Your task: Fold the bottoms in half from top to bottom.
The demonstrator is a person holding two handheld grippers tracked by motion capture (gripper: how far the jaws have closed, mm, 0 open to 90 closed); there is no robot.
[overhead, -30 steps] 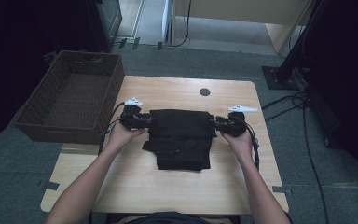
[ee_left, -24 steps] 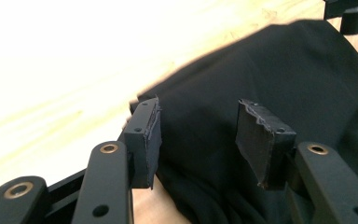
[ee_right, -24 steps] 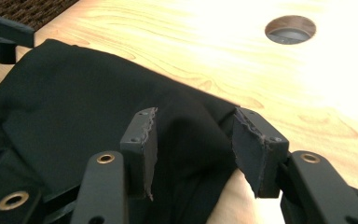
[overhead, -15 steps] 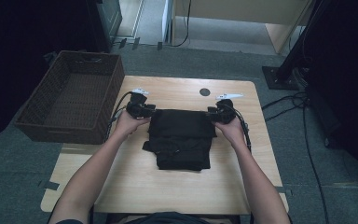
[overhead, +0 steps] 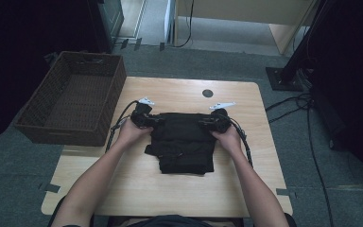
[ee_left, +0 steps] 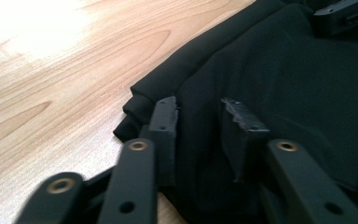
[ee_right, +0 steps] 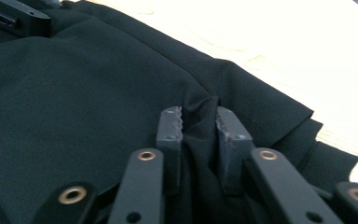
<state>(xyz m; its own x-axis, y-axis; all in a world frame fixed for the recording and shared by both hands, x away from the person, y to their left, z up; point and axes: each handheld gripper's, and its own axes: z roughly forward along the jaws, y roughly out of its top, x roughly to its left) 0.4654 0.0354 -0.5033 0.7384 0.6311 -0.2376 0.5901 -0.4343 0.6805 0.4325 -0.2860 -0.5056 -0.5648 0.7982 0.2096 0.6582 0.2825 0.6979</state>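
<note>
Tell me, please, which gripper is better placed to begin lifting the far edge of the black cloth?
Probably the right gripper: a ridge of the black cloth is already pinched between its jaws, which have just been closing. The left gripper has also been closing, but its jaws stand wider apart around the fabric.

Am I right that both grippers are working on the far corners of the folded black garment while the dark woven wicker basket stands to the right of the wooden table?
Not quite: the dark woven wicker basket stands to the left of the wooden table, as the high view shows. The rest holds: the left gripper and right gripper are at the far corners of the folded black garment.
</note>
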